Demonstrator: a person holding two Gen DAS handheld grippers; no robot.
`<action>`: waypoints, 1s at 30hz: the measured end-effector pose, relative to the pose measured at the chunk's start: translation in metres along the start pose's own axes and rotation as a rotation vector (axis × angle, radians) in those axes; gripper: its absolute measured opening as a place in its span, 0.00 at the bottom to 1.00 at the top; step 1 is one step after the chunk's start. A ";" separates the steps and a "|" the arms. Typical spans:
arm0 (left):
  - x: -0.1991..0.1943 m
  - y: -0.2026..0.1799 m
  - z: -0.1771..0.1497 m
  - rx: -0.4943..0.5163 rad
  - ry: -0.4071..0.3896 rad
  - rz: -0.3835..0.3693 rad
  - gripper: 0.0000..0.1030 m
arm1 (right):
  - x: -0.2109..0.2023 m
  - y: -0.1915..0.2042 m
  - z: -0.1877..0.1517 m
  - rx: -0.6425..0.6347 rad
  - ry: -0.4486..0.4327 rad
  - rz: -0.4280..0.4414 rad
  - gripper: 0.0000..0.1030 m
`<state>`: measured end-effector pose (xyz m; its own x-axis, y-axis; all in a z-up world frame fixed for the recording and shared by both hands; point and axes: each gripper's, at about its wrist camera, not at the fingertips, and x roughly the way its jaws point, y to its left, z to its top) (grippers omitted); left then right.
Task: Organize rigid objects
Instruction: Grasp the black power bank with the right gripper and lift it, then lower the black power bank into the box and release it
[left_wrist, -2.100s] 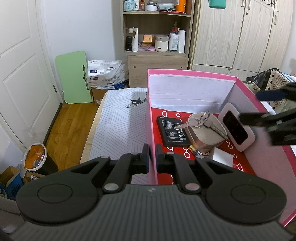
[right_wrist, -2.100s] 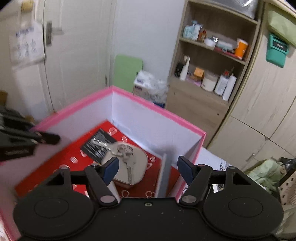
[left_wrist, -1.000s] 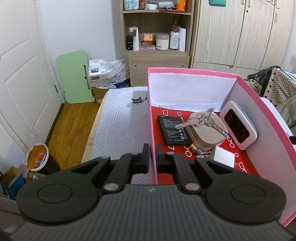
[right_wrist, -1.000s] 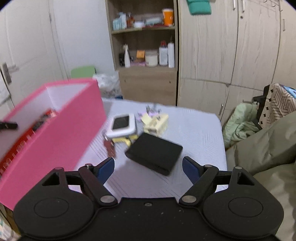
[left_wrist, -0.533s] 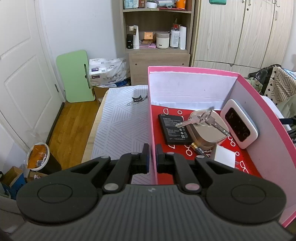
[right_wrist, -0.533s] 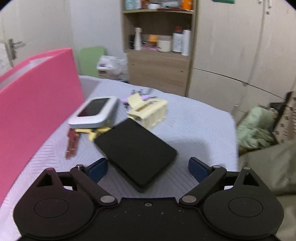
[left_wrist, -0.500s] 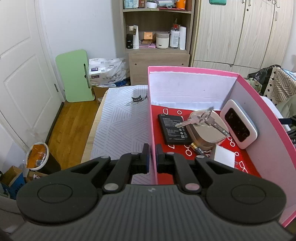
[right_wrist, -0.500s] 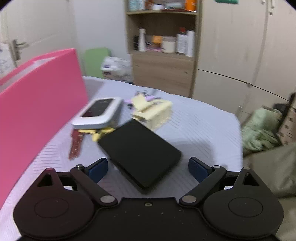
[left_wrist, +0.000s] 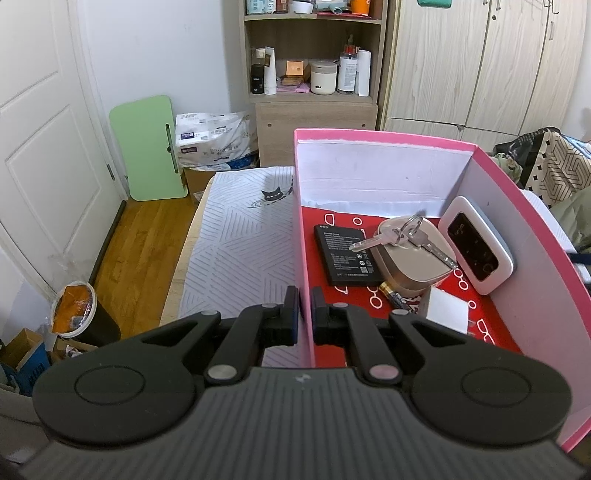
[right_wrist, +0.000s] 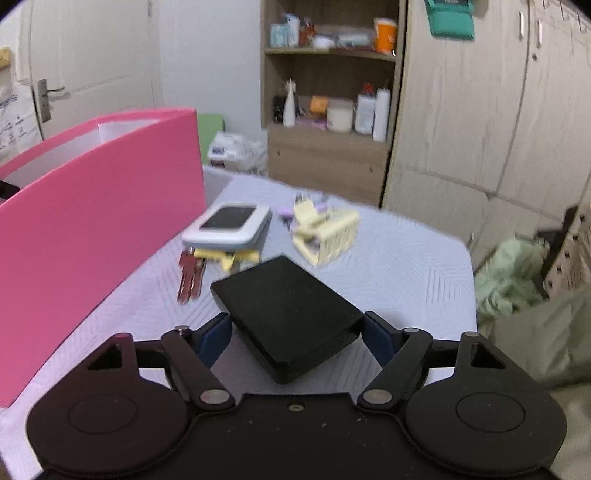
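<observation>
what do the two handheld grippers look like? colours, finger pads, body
Both are matte black plastic. Each has two angled linkage fingers on silver pivot pins above round discs. The left gripper has a ribbed grey-black body with a small lightning mark and dark pads edged blue. The right gripper has blue pads and a smooth, dusty body. No cables or sleeves visible.

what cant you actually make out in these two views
- Left wrist view: the small print on the black battery is too small to read.
- Left wrist view: the near floor of the pink box is hidden by the left gripper.
- Right wrist view: whatever lies under the white device is covered by it and blurred.
- Right wrist view: the black case sits between the closing right gripper; pad contact is unclear.
</observation>
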<state>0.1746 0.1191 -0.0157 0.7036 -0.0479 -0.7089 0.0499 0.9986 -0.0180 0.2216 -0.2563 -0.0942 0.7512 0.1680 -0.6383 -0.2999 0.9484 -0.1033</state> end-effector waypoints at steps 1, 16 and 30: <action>0.000 0.000 0.000 0.000 0.000 -0.001 0.06 | -0.002 0.002 -0.002 0.010 0.024 0.017 0.74; -0.001 -0.004 0.001 0.016 0.004 0.006 0.06 | 0.004 0.013 0.021 -0.120 0.054 0.047 0.83; -0.006 -0.007 0.000 0.024 -0.040 0.029 0.04 | -0.015 0.023 0.025 0.032 -0.063 0.022 0.70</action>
<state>0.1703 0.1123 -0.0110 0.7327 -0.0199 -0.6802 0.0453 0.9988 0.0196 0.2184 -0.2306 -0.0680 0.7807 0.2047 -0.5905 -0.2986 0.9522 -0.0646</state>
